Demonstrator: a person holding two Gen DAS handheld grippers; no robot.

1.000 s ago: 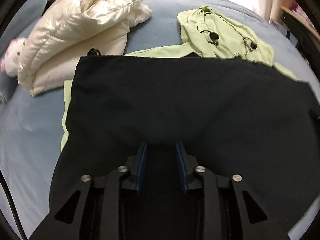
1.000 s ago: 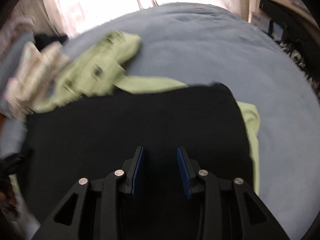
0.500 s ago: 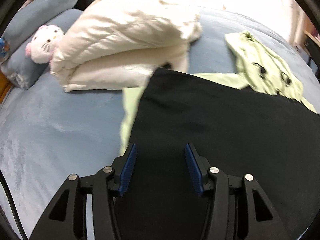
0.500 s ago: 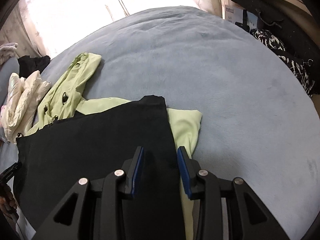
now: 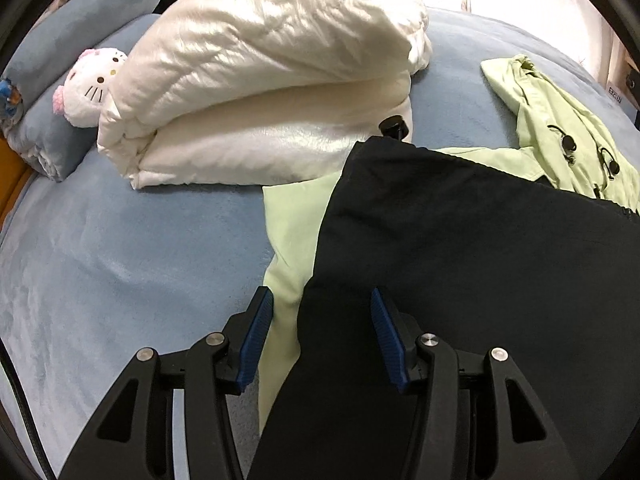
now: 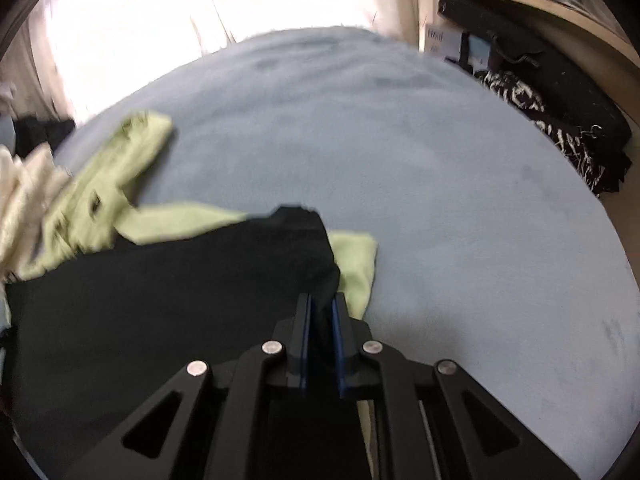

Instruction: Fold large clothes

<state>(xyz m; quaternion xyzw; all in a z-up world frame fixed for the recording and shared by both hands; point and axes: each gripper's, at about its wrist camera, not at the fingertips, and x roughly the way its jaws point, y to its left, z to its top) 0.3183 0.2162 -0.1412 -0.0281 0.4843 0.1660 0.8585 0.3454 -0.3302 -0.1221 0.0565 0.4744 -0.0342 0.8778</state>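
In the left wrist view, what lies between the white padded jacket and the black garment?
A strip of the light green jacket, spread on the blue bed cover, lies between the white padded jacket and the black garment.

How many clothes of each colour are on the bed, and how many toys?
Black clothes: 1, the black garment
Light green clothes: 1, the green jacket
White clothes: 1, the white puffy coat
Toys: 1, the plush kitty
Total: 4
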